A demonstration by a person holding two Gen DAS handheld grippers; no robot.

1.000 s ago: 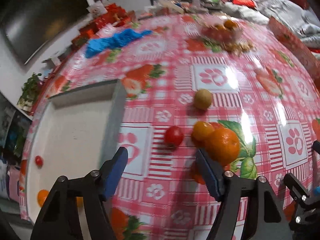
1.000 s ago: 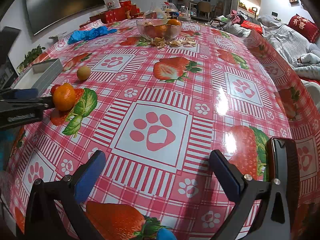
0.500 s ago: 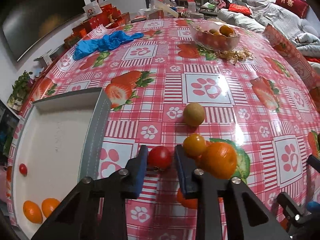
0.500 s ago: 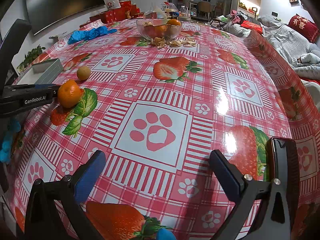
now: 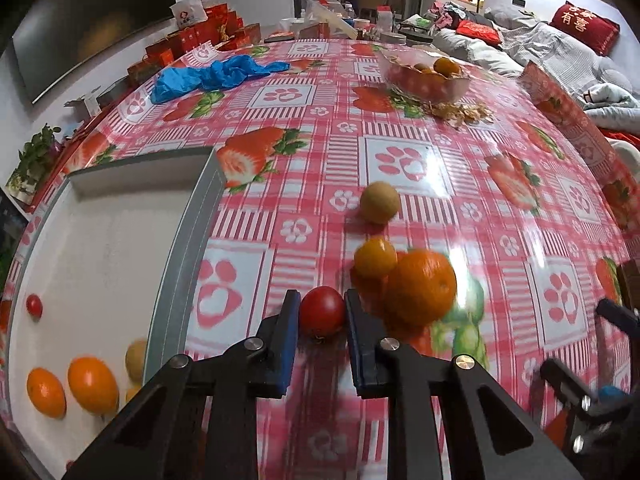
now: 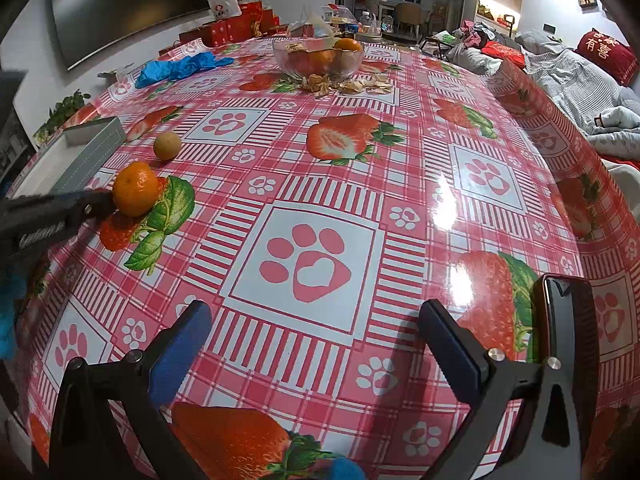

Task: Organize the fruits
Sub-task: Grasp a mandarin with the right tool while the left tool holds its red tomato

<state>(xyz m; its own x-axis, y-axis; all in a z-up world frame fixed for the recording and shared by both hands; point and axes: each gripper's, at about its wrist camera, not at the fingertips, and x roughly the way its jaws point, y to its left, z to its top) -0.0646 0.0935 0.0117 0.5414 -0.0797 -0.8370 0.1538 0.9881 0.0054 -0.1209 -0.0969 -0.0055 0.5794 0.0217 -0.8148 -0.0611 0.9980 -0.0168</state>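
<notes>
My left gripper (image 5: 322, 312) is shut on a small red tomato (image 5: 322, 315), held low over the strawberry tablecloth. Just right of it lie a big orange (image 5: 420, 286), a smaller orange fruit (image 5: 375, 257) and a tan round fruit (image 5: 379, 203). A grey tray (image 5: 182, 248) on the left holds a small red tomato (image 5: 34, 305), two oranges (image 5: 92, 384) and some yellow fruit. My right gripper (image 6: 316, 336) is open and empty over a paw print. It sees the big orange (image 6: 135, 188), the tan fruit (image 6: 167, 145) and the left gripper's arm (image 6: 48, 216).
A glass bowl of oranges (image 6: 318, 58) stands at the table's far side with dry peel (image 6: 344, 84) in front. Blue gloves (image 5: 208, 76) lie at the far left. A dark phone (image 6: 568, 344) lies by the right gripper. Red boxes and a sofa lie beyond.
My left gripper closed around the red tomato and now grips it, and has drawn back slightly. The right gripper has not moved.
</notes>
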